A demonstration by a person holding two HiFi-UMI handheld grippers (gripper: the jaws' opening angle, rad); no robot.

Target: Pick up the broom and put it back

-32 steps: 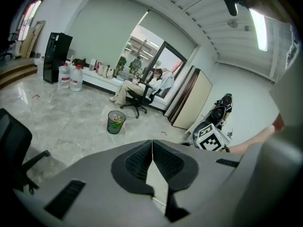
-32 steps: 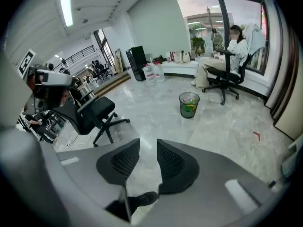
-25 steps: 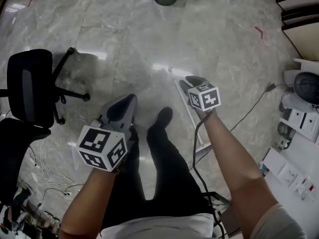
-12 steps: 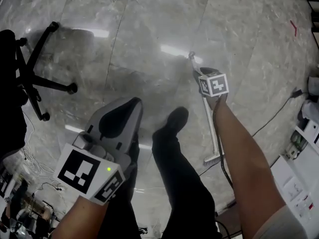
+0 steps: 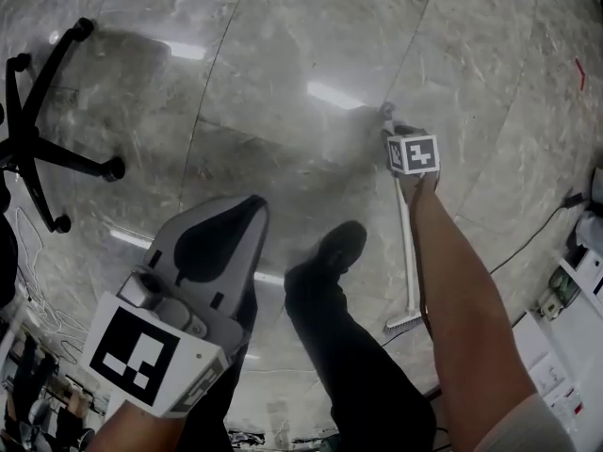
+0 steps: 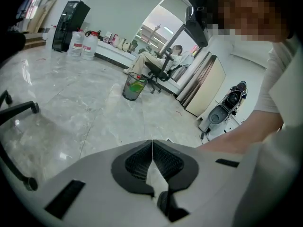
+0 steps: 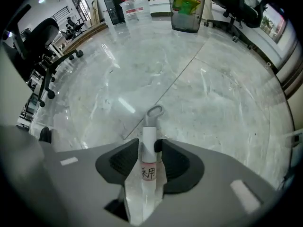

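Note:
A white broom [image 5: 407, 252] lies flat on the marble floor, bristle head [image 5: 403, 324] toward me and grey hanging loop [image 7: 155, 111] at the far end. My right gripper [image 5: 394, 132] points steeply down over the loop end. Its jaws have just been opening, and the labelled handle [image 7: 148, 174] runs between the dark pads [image 7: 173, 162] with a thin gap on each side. My left gripper [image 5: 247, 205] hangs to the left, well away from the broom. Its pads [image 6: 163, 162] meet along a closed seam with nothing between them.
My leg and black shoe [image 5: 341, 248] stand just left of the broom. An office chair base [image 5: 38, 158] sits at far left. A cable [image 5: 528, 243] and white equipment [image 5: 575, 281] lie at right. A mesh waste bin [image 7: 187, 8] and water bottles [image 6: 83, 44] stand far off.
Both grippers have dropped toward the floor. The right one came down over the loop end of the broom handle. The head view has dipped, so the floor looks nearer.

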